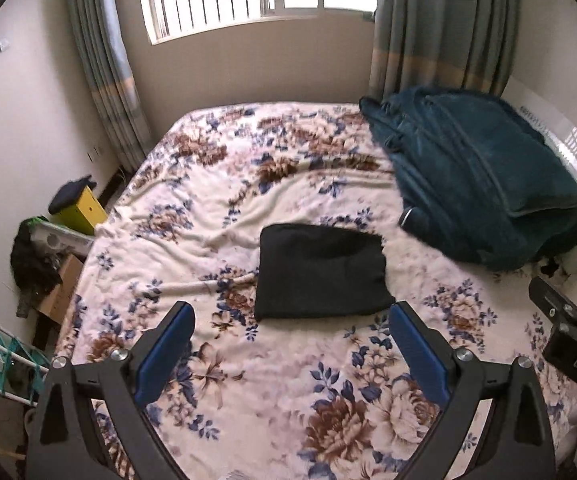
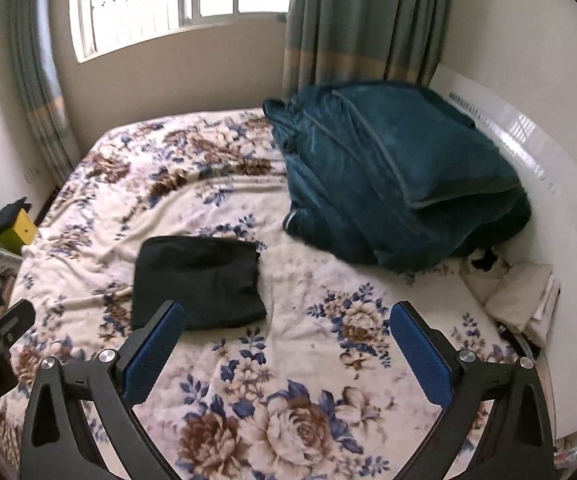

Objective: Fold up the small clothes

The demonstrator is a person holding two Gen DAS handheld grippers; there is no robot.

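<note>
Both the left gripper (image 1: 290, 344) and right gripper (image 2: 284, 340) hung wide and empty above the floral blanket (image 1: 248, 400), the folded black garment (image 1: 320, 272) lying just beyond, where a careless pinch might drag blanket fleece up too.

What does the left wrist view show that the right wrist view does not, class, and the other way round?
Only the left wrist view shows the cardboard box and teal rack beside the bed. Only the right wrist view shows the pale folded cloths by the wall. Both show the folded black garment on the floral bedspread, the teal blanket heap, the yellow box, and both the left gripper and the right gripper open and empty.
</note>
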